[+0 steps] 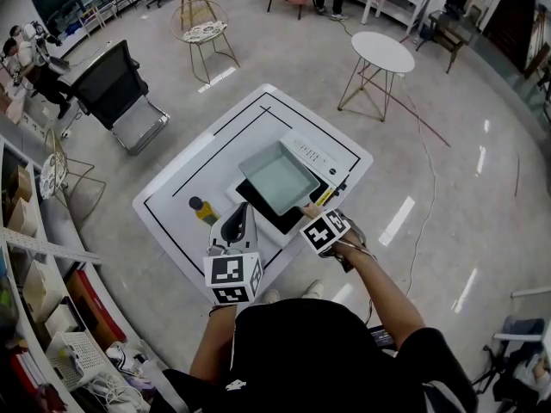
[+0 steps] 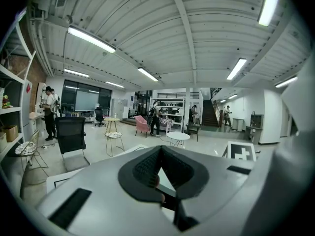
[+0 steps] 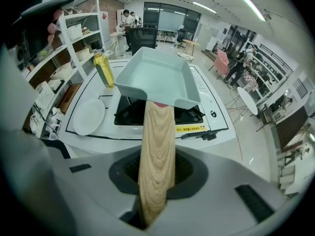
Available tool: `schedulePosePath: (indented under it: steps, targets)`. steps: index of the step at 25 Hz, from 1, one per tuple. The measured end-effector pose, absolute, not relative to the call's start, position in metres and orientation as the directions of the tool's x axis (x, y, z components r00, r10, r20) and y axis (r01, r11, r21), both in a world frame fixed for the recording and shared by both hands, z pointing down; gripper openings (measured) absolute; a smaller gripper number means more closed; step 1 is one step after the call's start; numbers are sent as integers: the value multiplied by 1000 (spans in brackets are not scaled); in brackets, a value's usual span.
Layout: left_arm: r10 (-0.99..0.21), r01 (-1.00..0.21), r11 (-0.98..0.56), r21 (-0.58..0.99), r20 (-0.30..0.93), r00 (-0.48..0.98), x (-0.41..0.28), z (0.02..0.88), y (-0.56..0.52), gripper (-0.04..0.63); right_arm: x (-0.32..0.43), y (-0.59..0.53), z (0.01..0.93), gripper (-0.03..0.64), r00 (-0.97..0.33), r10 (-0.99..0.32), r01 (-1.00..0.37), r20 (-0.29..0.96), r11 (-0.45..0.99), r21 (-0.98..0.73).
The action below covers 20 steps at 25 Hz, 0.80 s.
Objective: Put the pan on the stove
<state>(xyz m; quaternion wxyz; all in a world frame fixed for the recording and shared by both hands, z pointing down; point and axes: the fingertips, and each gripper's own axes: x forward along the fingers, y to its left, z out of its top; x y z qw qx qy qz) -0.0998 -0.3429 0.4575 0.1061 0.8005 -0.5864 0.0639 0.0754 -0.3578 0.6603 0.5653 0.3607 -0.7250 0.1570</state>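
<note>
White table (image 1: 176, 206) fills the middle of the head view, black outline on top, with a black office chair (image 1: 118, 84) at its 10 o'clock and a round white side table (image 1: 383, 52) at 1 o'clock, both well apart from it. The stove (image 1: 288, 222) (image 3: 127, 113) sits at table centre: a black burner well, with a white button panel (image 1: 314, 155) along its 2 o'clock edge. The pan (image 1: 277, 179) (image 3: 155, 77) is a pale teal rectangular tray, empty, directly over the burner. Whether its base is fully on the grate you can't tell from these views. Its wooden handle (image 3: 156, 151) points to 5 o'clock, straight into your right gripper (image 1: 312, 210) (image 3: 156, 167). The right jaws stand partly apart with the handle between them, the pads look flush on both of its sides, so you have hold of the pan. Your left gripper (image 1: 245, 213) (image 2: 160, 154) is at the pan's 7 o'clock, above the table. It is tipped up toward the ceiling, jaw tips together, gripping nothing. In the right gripper view a white plate (image 3: 88, 116) lies flat on the table at the stove's 9 o'clock, just beside it. The oil bottle (image 1: 203, 209) (image 3: 103, 69), with yellow contents and a dark cap, stands upright at the pan's 8 o'clock in the head view, near the left gripper but not touching it.
</note>
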Motion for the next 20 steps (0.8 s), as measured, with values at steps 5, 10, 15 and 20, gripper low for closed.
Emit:
schedulePosePath:
  steps: [5, 10, 15, 20]
  targets:
    - [-924, -952, -290, 96, 229, 305, -101, 459, -343, 9, 78, -358, 663, 55, -68, -355, -681, 932, 700, 216]
    - [-923, -951, -292, 98, 232, 307, -99, 461, -344, 9, 80, -358, 666, 55, -52, -361, -671, 931, 703, 235]
    - [-920, -949, -297, 100, 236, 313, -99, 463, -346, 11, 81, -358, 669, 55, -38, -364, -663, 931, 706, 249]
    - [-917, -948, -303, 100, 240, 319, -99, 465, -348, 11, 82, -358, 671, 57, -40, -363, -664, 931, 706, 247]
